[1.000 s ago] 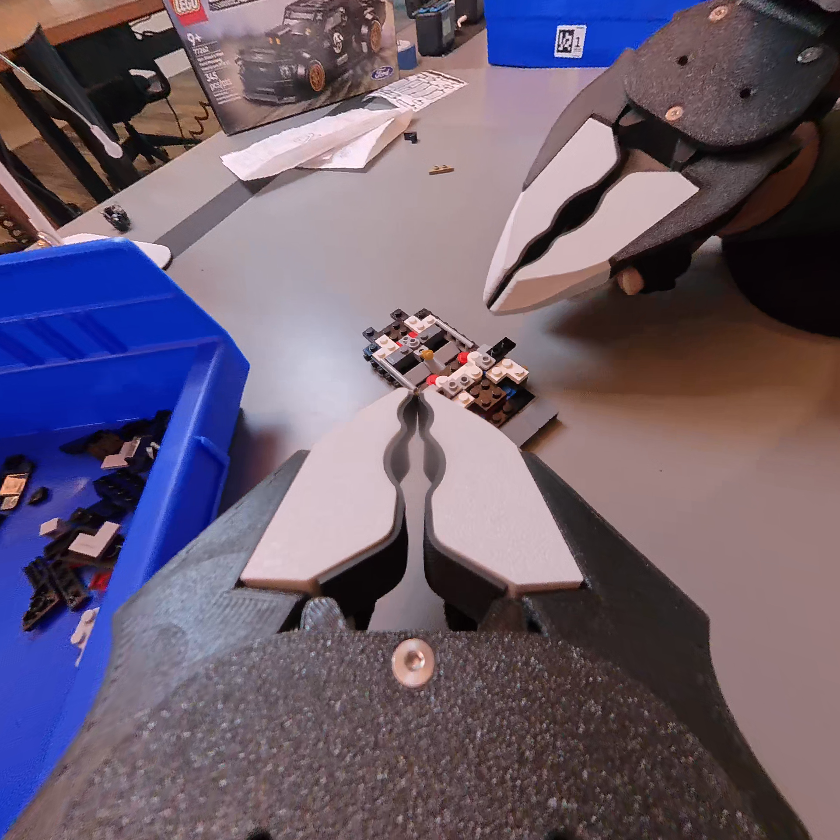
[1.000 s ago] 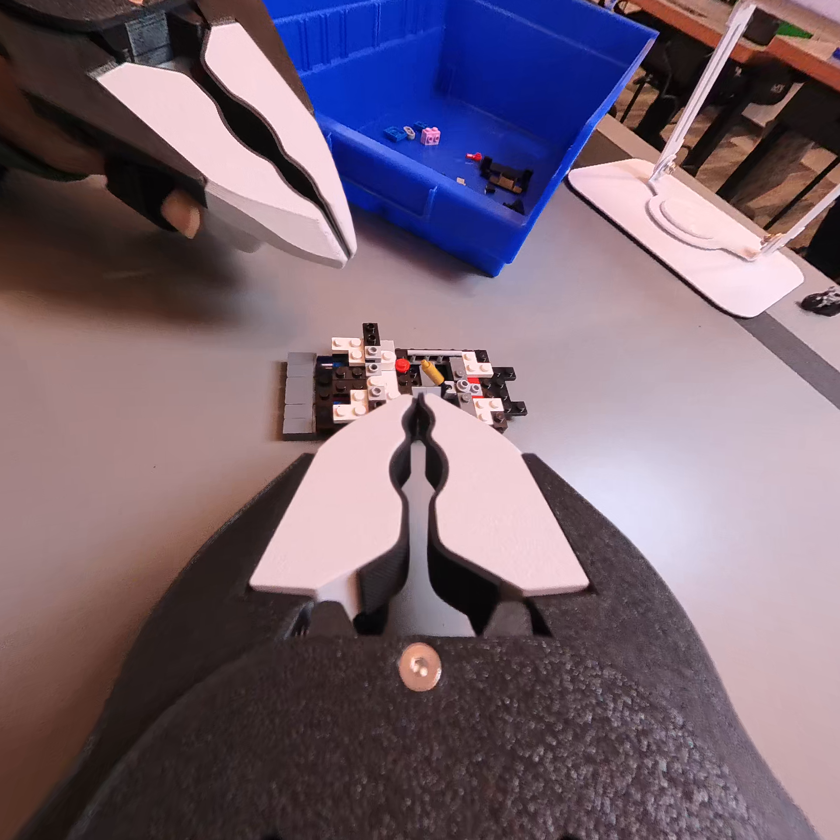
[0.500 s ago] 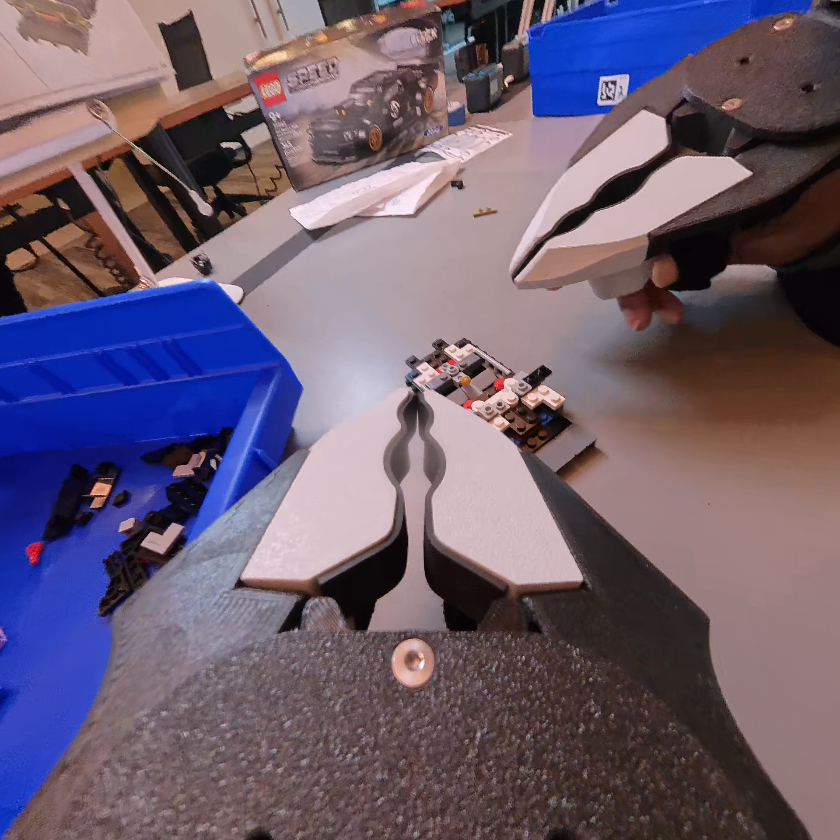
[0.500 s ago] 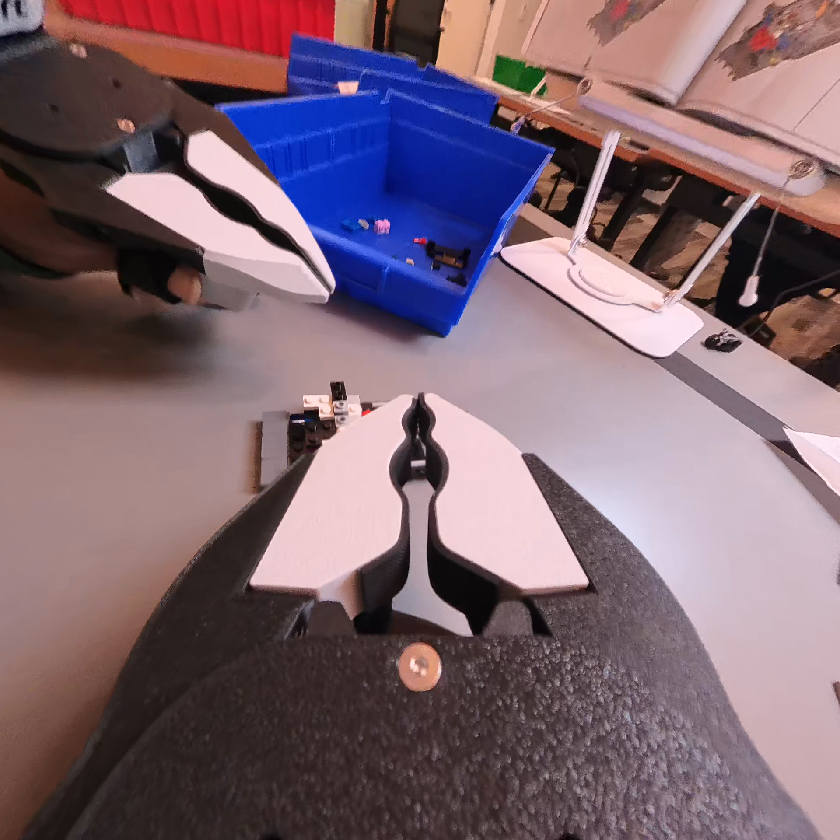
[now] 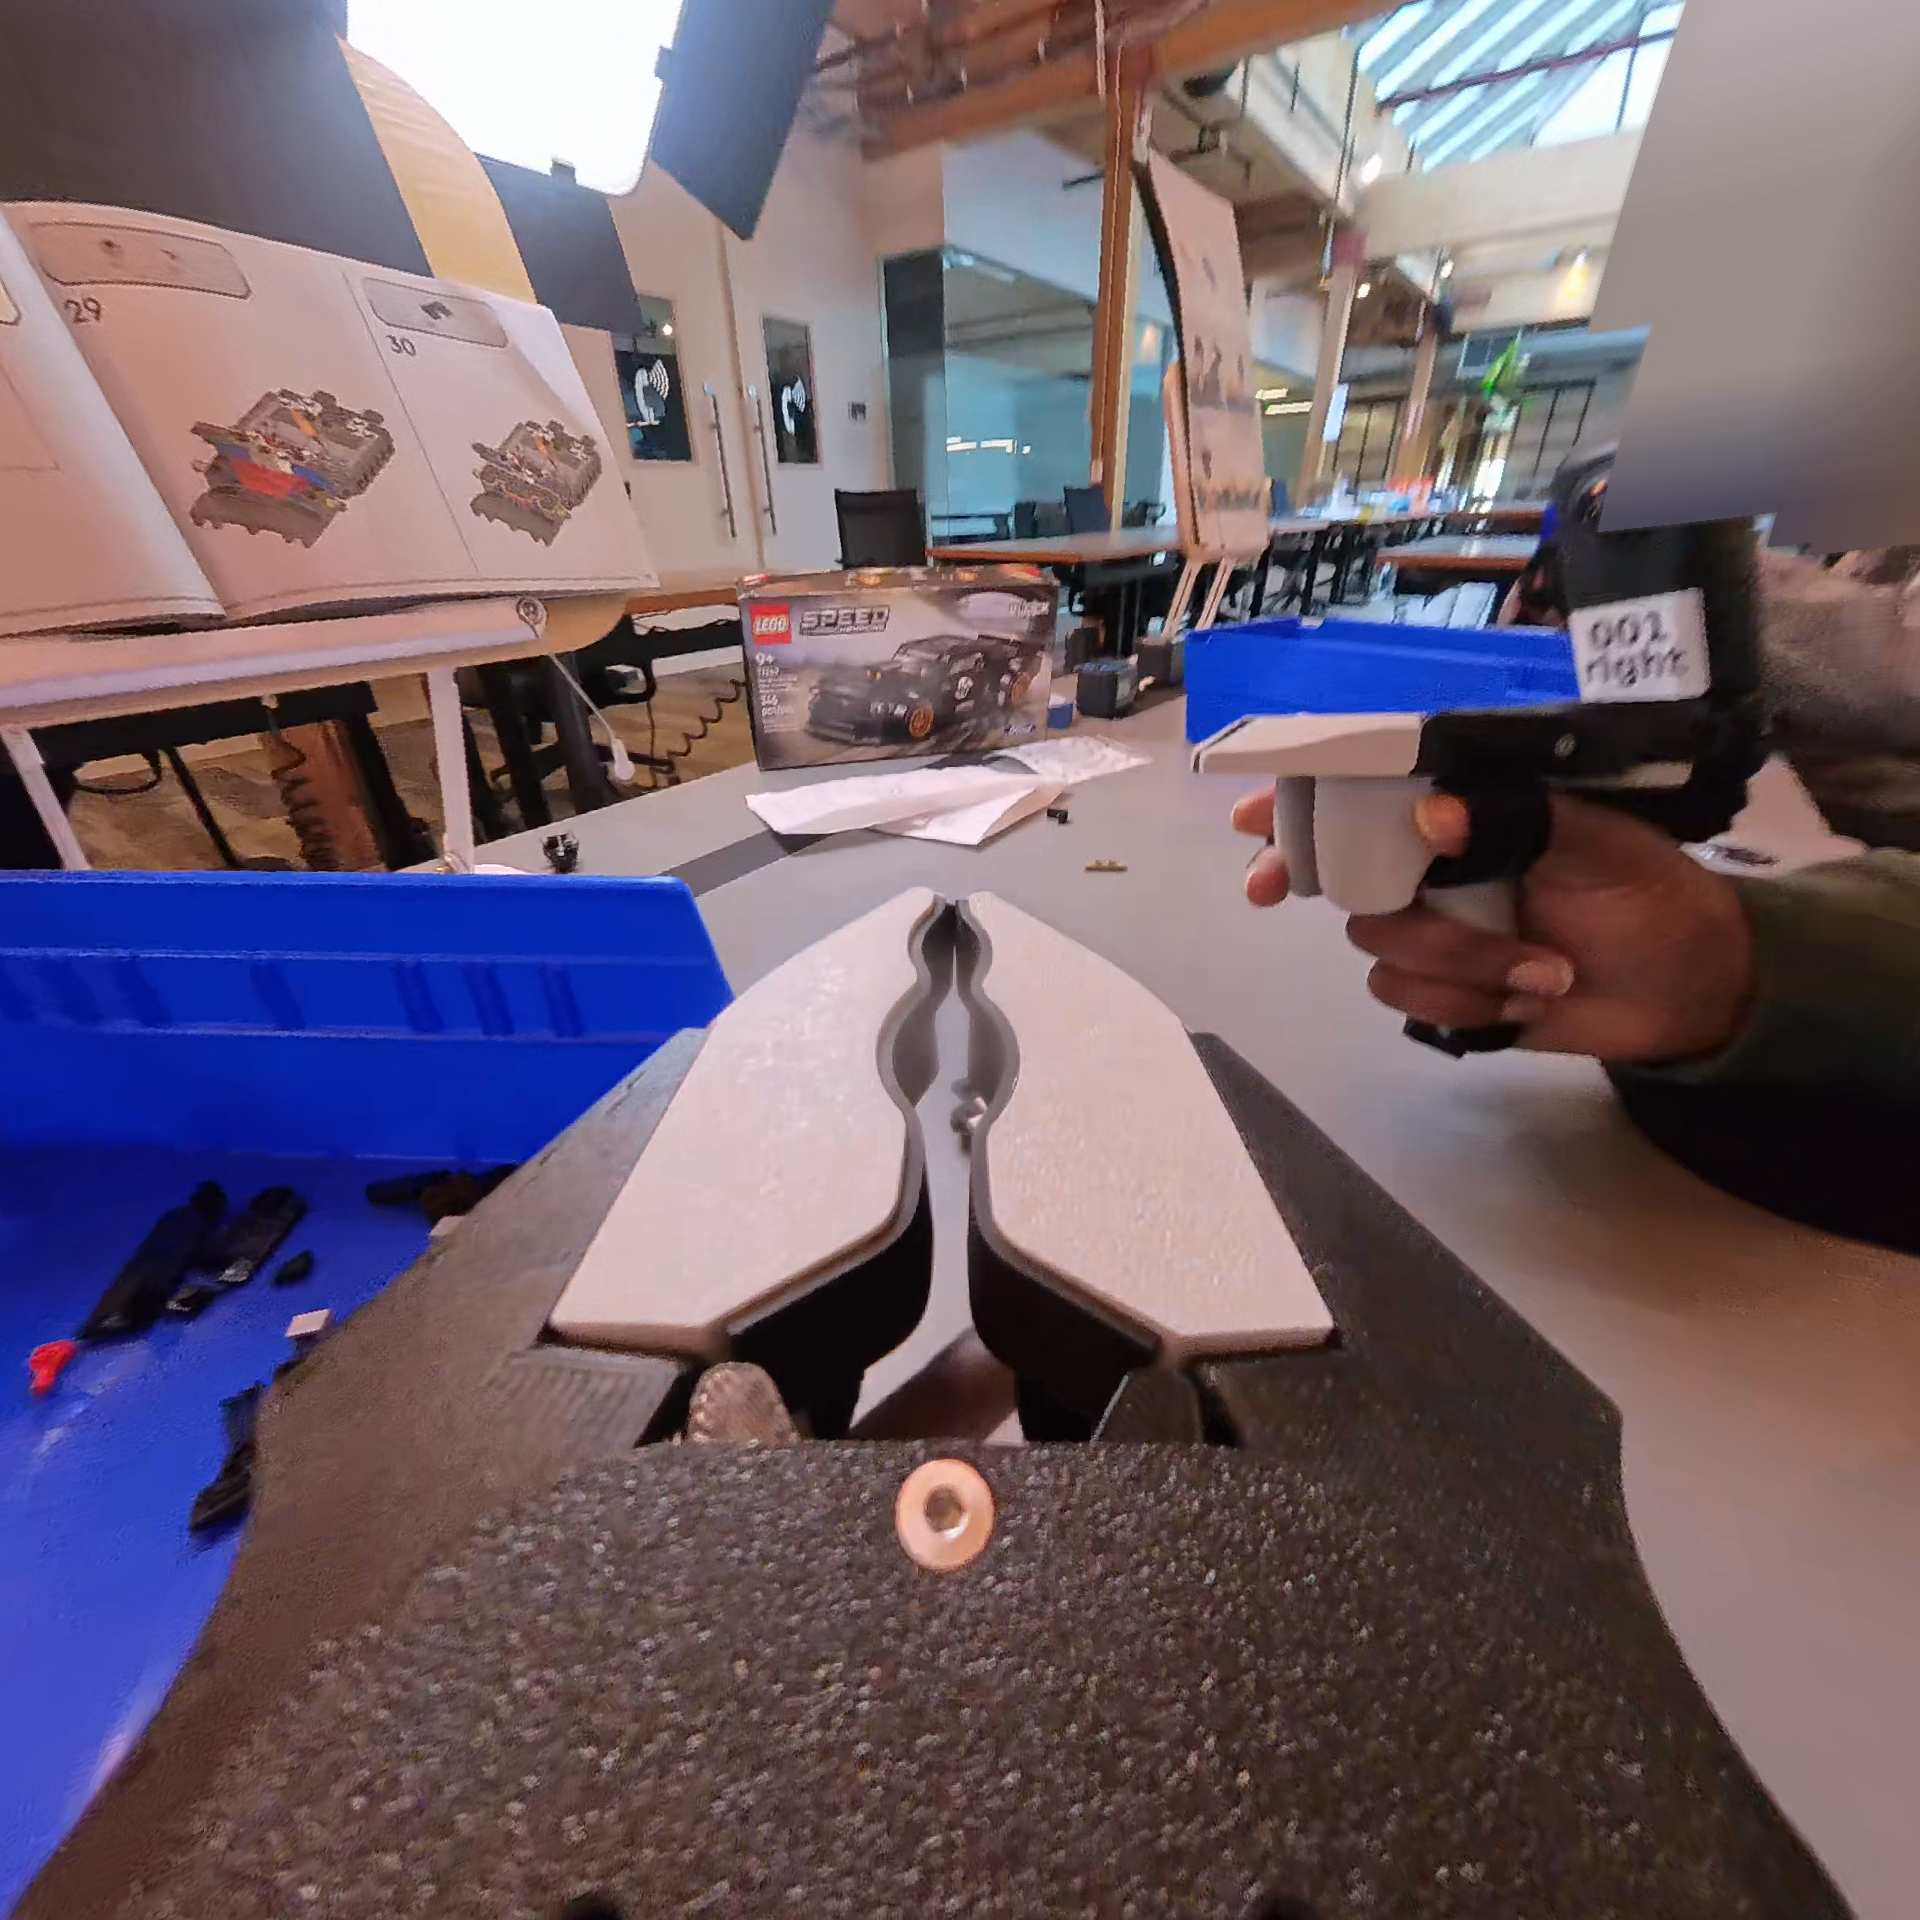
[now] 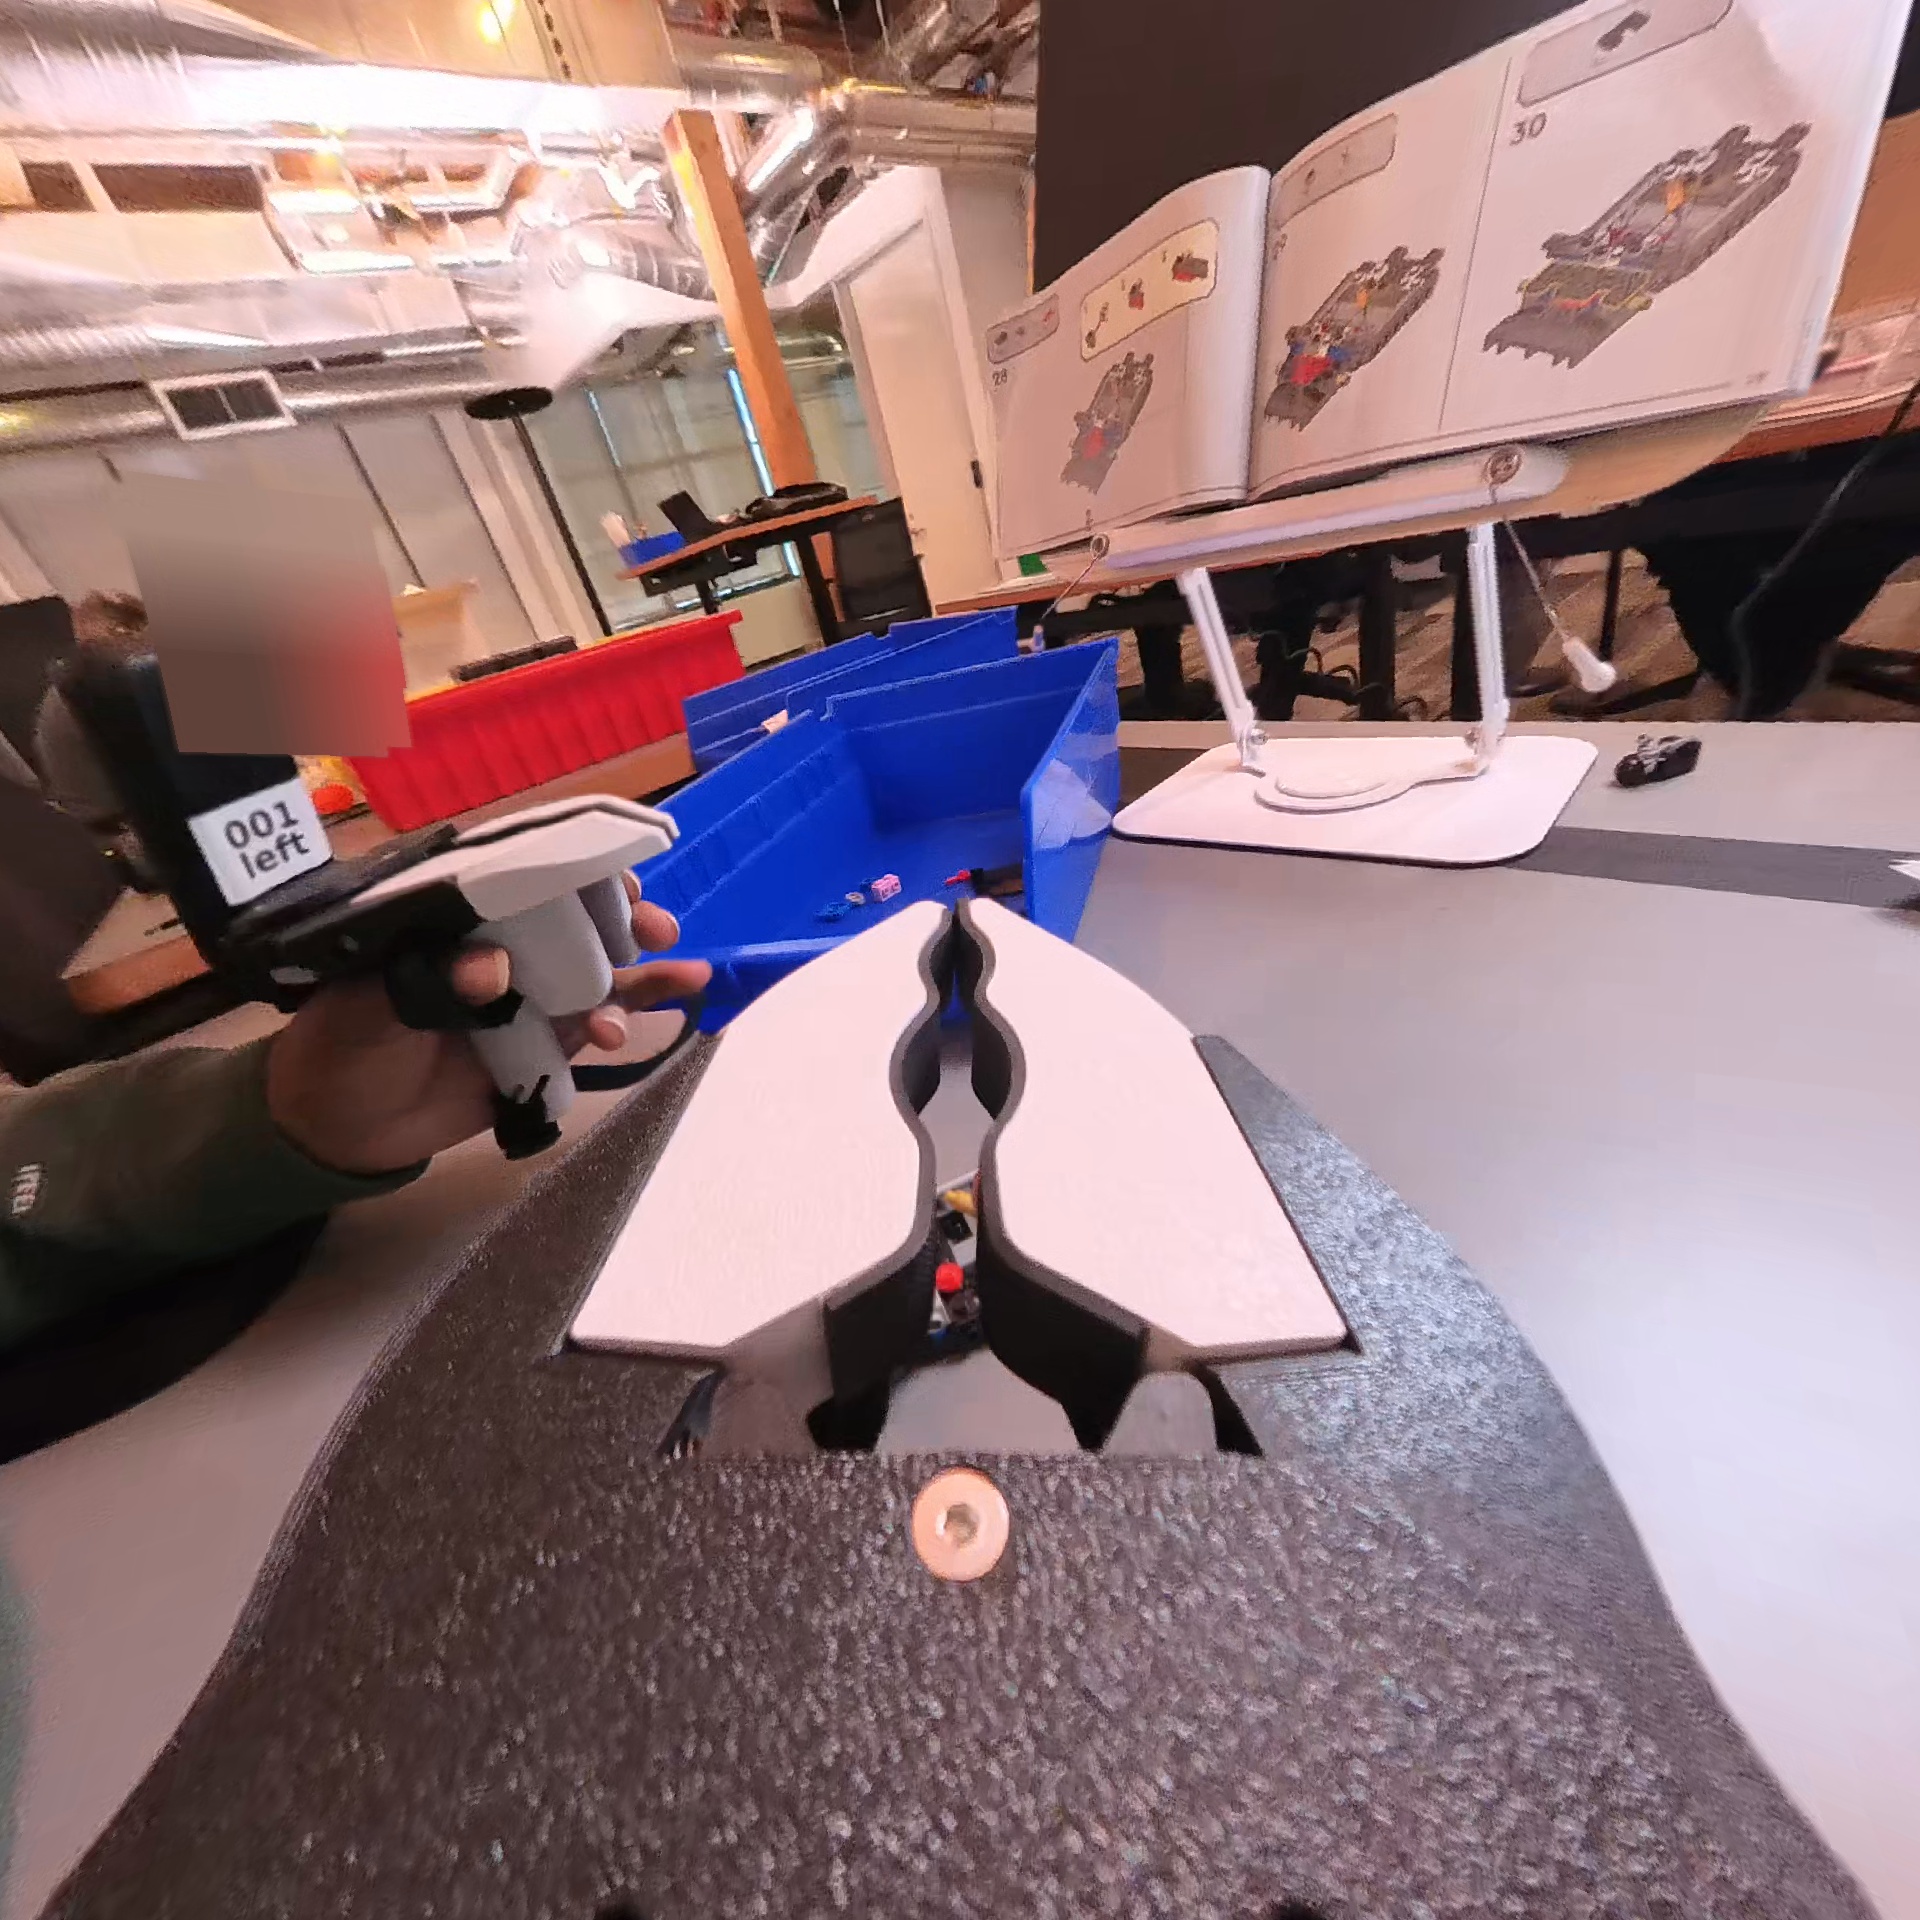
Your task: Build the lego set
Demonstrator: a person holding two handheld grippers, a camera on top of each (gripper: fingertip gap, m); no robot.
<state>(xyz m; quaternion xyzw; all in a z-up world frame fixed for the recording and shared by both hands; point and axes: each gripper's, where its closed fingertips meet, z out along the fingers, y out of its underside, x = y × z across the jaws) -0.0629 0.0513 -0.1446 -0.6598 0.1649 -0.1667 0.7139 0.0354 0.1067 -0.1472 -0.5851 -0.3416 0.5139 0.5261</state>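
Note:
My left gripper (image 5: 954, 902) is shut and empty, held level above the grey table (image 5: 1455, 1195). My right gripper (image 6: 956, 906) is also shut and empty. A small brick model of black, white and red pieces lies under both. Only slivers of it show through the gaps between the fingers, in the left wrist view (image 5: 966, 1117) and in the right wrist view (image 6: 951, 1278). A hand holds the right gripper side-on in the left wrist view (image 5: 1210, 756). The left gripper shows likewise in the right wrist view (image 6: 660, 826).
A blue bin (image 5: 343, 987) with loose dark pieces sits close on my left and shows in the right wrist view (image 6: 1070, 790). An open instruction booklet (image 6: 1403, 312) rests on a white stand (image 6: 1351, 805). A toy car box (image 5: 899, 665), paper sheets (image 5: 914, 805) and another blue bin (image 5: 1371, 670) lie farther off. The grippers' ends are close to 12 cm from one another.
Both grippers have risen and tilted up from the brick model. The views now look across the room, and the model has slid out of sight beneath the fingers. Both stay shut.

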